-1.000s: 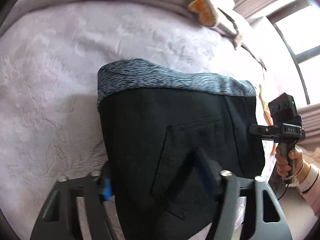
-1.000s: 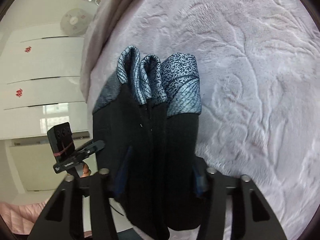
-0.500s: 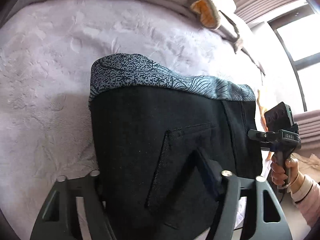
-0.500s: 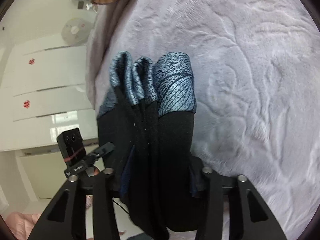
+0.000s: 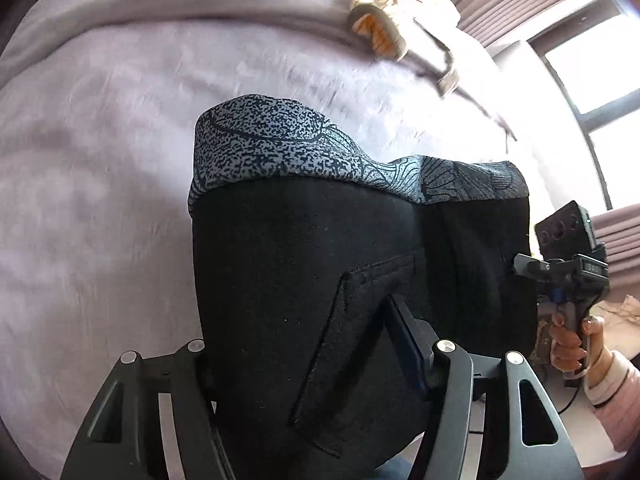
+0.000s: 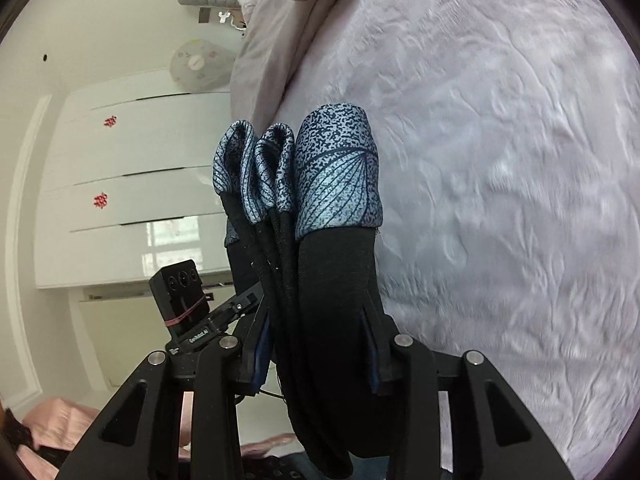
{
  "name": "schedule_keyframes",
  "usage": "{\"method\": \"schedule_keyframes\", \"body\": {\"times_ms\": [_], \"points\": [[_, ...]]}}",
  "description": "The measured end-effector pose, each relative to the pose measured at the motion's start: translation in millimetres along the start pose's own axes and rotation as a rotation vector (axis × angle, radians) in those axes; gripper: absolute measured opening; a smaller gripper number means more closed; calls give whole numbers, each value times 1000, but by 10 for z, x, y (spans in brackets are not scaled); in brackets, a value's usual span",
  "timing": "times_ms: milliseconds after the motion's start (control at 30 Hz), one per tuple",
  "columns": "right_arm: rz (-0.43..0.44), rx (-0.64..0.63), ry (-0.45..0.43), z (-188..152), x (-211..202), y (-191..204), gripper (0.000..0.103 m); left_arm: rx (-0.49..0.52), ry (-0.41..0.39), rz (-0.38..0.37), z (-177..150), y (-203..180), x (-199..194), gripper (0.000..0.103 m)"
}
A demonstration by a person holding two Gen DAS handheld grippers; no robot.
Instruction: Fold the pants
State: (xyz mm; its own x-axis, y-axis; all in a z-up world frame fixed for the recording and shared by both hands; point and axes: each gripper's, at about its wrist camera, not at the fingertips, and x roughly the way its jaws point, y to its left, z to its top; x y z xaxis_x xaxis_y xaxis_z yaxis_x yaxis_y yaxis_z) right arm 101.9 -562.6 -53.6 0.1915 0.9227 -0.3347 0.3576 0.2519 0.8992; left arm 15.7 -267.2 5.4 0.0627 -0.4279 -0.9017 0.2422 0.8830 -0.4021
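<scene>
The black pants (image 5: 304,280) have a grey-blue patterned waistband (image 5: 288,152) and a back pocket facing me. They are folded into several layers and held up above the lilac bedspread (image 5: 100,200). My left gripper (image 5: 308,344) is shut on one side of the folded pants. My right gripper (image 6: 320,344) is shut on the other side, where the layered edges (image 6: 276,264) and waistband folds (image 6: 336,176) show. The right gripper also shows in the left wrist view (image 5: 568,264), the left gripper in the right wrist view (image 6: 200,312).
A plush toy with orange parts (image 5: 380,28) lies by the pillow end of the bed. A window with curtains (image 5: 592,64) is to the right. White wardrobe doors (image 6: 128,184) and a fan (image 6: 196,64) stand beyond the bed's edge.
Both grippers have lifted the folded pants higher off the bedspread and swung them. The waistband now bulges nearer the left camera. The grips are unchanged.
</scene>
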Motion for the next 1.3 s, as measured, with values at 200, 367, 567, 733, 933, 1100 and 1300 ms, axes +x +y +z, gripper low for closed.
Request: {"method": "schedule_keyframes", "body": {"times_ms": [200,367,567,733,933,1100,1300], "points": [[-164,36,32,-77,222,-272,41,-62,43,140,-130,205,339,88],[-318,-5,0,-81,212,-218,54,-34,47,228,-148,252,292,102],[-618,-111,-54,-136,106,-5,59,1,30,331,-184,176,129,102],[-608,-192,-153,-105,-38,398,57,31,-37,354,-177,-11,-70,102],[-696,-256,-116,93,176,464,6,69,-75,375,-154,-276,-33,102],[-778,-240,-65,26,288,259,5,43,-17,405,-251,-194,209,102],[-803,-204,-64,-156,151,187,5,49,-6,427,-324,-182,183,102]]}}
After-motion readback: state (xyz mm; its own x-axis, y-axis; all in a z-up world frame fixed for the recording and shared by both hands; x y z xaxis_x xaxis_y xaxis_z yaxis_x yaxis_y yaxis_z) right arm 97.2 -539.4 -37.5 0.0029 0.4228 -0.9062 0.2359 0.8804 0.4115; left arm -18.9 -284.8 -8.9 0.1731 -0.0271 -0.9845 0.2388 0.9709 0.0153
